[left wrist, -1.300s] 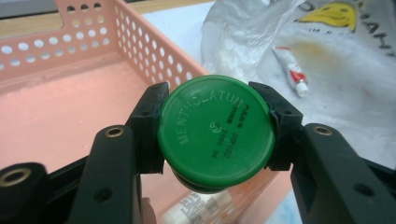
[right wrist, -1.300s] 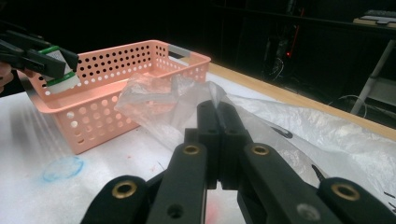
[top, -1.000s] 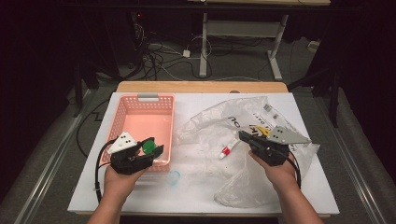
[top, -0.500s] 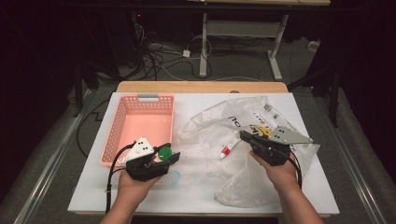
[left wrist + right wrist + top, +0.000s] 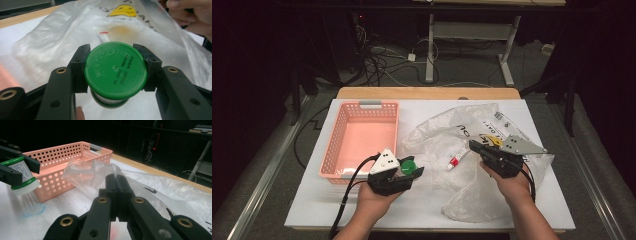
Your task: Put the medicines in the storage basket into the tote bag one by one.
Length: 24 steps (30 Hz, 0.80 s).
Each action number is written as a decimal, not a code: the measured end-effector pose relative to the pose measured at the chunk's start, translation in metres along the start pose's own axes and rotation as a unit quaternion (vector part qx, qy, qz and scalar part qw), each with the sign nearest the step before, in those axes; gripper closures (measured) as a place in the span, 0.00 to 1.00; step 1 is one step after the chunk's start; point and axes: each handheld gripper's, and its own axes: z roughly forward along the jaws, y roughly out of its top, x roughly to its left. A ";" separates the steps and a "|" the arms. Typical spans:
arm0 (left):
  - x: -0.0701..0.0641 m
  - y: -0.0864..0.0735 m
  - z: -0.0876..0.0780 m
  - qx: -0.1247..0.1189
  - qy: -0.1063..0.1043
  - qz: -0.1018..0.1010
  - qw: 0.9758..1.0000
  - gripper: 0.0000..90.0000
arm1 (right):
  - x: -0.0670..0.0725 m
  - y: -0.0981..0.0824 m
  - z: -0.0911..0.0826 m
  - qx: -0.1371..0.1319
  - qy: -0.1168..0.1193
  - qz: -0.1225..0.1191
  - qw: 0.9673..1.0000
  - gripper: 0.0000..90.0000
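A small white jar with a green lid marked Mentholatum sits between the jaws of my left gripper, which is shut on it. The jar hangs just above the white table, right of the basket's front corner and beside the clear plastic bag. My right gripper is shut, its tips pinching a raised fold of the bag. A small tube with a red cap lies inside the bag.
A pink perforated basket stands empty at the table's left. A clear round piece with a blue rim lies on the table under the jar. The bag spreads over the right half of the white table.
My left gripper has carried the jar to the right, from the basket's front edge toward the bag. The right gripper has stayed where it was.
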 end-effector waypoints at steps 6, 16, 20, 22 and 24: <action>-0.002 0.006 0.022 0.006 -0.009 -0.002 1.000 0.55 | 0.000 0.000 0.001 0.000 0.000 0.001 1.000 1.00; -0.009 0.008 0.065 0.028 -0.017 0.009 0.999 0.55 | -0.001 0.000 0.001 -0.001 0.000 0.001 1.000 1.00; -0.012 0.008 0.083 0.034 -0.019 0.014 0.999 0.55 | -0.001 0.000 0.001 -0.003 0.000 0.003 1.000 1.00; -0.013 0.008 0.090 0.038 -0.019 0.015 0.999 0.55 | -0.002 0.000 0.001 -0.003 0.000 0.003 1.000 1.00; -0.014 0.009 0.098 0.040 -0.021 0.016 0.999 0.55 | -0.002 0.000 0.001 -0.004 0.001 0.004 1.000 1.00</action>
